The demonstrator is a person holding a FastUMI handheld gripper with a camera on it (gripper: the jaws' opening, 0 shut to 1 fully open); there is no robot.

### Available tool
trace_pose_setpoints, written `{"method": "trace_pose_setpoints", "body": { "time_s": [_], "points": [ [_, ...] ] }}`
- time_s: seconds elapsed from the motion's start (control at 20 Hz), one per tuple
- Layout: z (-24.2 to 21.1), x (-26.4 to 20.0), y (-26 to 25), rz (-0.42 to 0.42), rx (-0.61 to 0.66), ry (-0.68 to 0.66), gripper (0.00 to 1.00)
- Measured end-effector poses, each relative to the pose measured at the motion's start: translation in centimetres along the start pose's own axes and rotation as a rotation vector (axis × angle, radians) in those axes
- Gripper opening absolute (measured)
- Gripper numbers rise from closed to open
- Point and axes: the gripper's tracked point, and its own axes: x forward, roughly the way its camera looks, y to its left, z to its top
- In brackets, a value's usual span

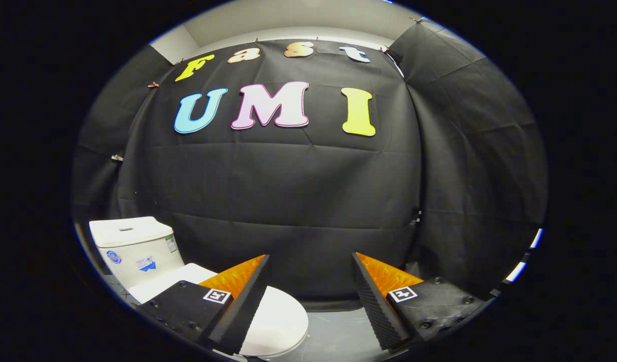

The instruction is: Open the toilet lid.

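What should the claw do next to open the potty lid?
Probably swing left and dip toward the lid's front edge. The claw is open, holding nothing, aimed past the toilet lid, which lies shut beneath its left finger.

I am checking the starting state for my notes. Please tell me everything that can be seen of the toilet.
The toilet is white and glossy, ceramic by its look. Its boxy tank stands upright against the black cloth wall, with a flat cover, a button on top and some small stickers on its front and side. The lid is down, closed flat over the bowl, its rounded front edge pointing away from the tank. The toilet stands on a grey floor. The gripper is open; one finger overlaps the lid, contact unclear.
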Motion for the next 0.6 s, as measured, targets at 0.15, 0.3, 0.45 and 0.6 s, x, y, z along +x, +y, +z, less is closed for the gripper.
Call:
{"method": "trace_pose_setpoints", "body": {
  "time_s": [0.15, 0.3, 0.45, 0.6],
  "points": [
    [-0.1, -0.01, 0.11, 0.004, -0.002, 0.004, 0.98],
    [-0.14, 0.0, 0.19, 0.006, -0.003, 0.005, 0.98],
    [-0.14, -0.02, 0.19, 0.008, -0.006, 0.006, 0.98],
    [-0.12, 0.03, 0.13, 0.006, 0.0, 0.008, 0.98]
  ]
}}
